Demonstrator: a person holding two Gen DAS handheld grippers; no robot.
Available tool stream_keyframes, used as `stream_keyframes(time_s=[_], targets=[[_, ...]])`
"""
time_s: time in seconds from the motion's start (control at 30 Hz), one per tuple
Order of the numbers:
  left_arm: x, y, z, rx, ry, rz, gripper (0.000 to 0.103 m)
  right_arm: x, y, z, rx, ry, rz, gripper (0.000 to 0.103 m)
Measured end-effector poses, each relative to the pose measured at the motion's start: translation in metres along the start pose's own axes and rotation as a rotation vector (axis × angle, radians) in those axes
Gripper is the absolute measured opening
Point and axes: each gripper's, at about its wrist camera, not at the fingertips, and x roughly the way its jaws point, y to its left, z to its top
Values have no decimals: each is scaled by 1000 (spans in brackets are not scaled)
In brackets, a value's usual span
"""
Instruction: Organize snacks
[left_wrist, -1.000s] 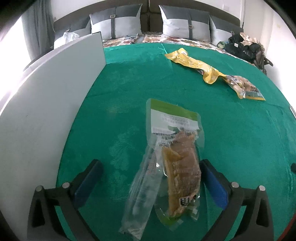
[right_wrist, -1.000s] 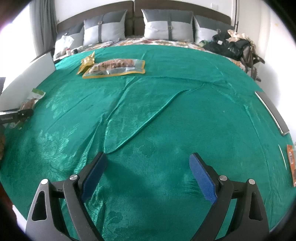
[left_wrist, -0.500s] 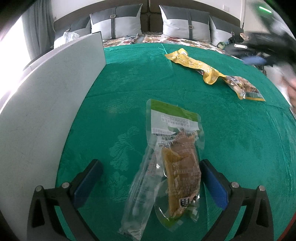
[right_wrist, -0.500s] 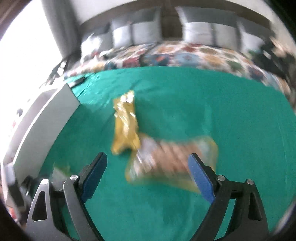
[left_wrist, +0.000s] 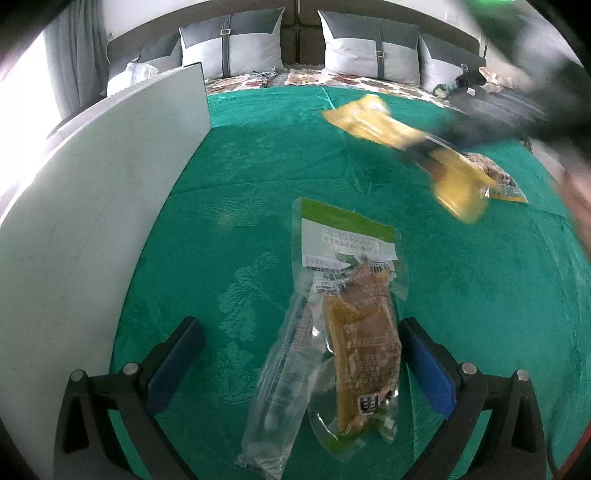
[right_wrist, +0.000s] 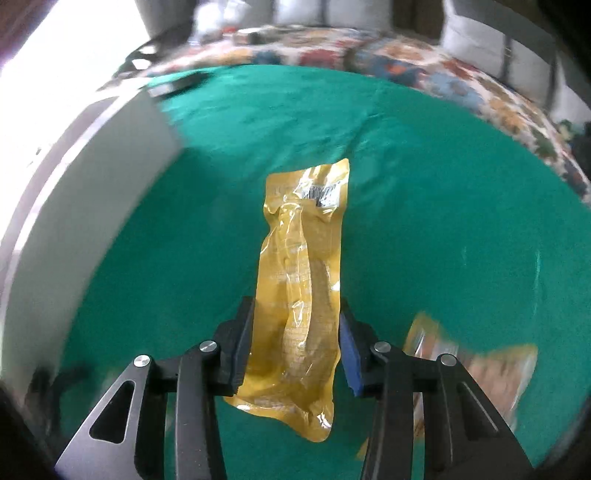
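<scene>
Right gripper (right_wrist: 295, 343) clamped on yellow snack pouch (right_wrist: 301, 295) | left gripper (left_wrist: 299, 354) wide apart, straddling green-topped snack packet (left_wrist: 354, 314)

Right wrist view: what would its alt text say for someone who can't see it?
The right gripper is shut on a long yellow snack packet, above a green cloth. Another packet lies blurred at lower right.

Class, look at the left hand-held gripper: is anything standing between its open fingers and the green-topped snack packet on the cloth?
Nothing visible does. The left hand-held gripper is open, and the green-topped snack packet already lies between its fingers on the green cloth, beside a clear wrapper partly overlapping it.
</scene>
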Motion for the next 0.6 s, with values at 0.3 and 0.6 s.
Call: stream_keyframes(time_s=[0.3, 0.6], targets=[[0, 0, 1, 0, 0, 0, 103, -59, -5, -183, 31, -43, -168, 45], [0, -1, 0, 2, 0, 0, 103, -70, -28, -229, 195, -161, -197, 74]])
